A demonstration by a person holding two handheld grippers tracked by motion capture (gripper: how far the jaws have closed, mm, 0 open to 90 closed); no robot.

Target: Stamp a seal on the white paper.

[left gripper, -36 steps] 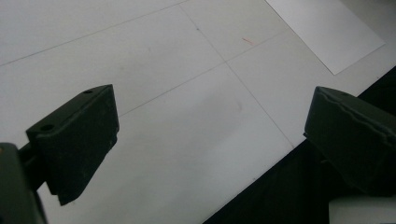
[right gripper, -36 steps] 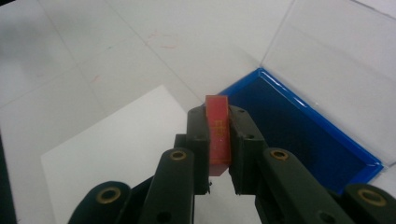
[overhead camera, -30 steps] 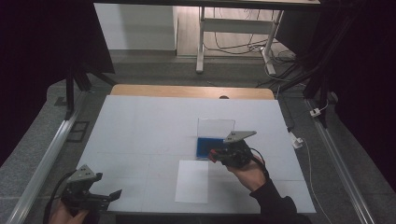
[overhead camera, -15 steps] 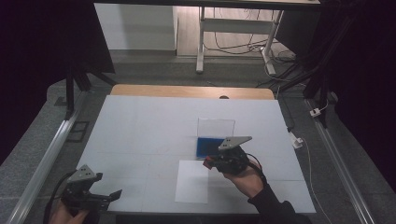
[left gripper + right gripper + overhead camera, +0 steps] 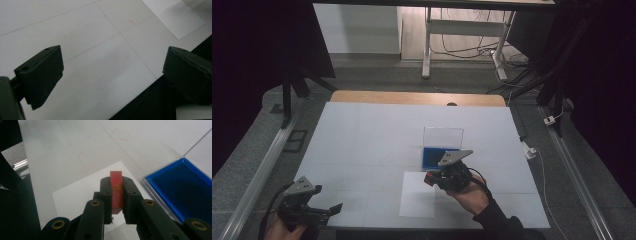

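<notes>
My right gripper (image 5: 430, 178) is shut on a small red stamp block (image 5: 116, 191), which stands upright between the pads (image 5: 106, 192). It hangs over the top right corner of a white sheet of paper (image 5: 419, 193) in the middle front of the table. Just behind it lies a blue ink pad (image 5: 435, 158) in a clear case with its lid (image 5: 443, 136) raised; in the right gripper view the blue ink pad (image 5: 186, 190) is at the right. My left gripper (image 5: 328, 209) rests open at the table's front left corner, nothing between its jaws.
The white table board (image 5: 362, 140) has a wooden strip (image 5: 412, 98) along its far edge. Metal rails (image 5: 259, 170) run down both sides. A white plug and cable (image 5: 530, 150) lie off the right edge. The table's front edge (image 5: 140, 95) is close under the left gripper.
My right gripper has moved left and toward the front with the red block, from over the ink pad to over the paper's corner. The left gripper has stayed put.
</notes>
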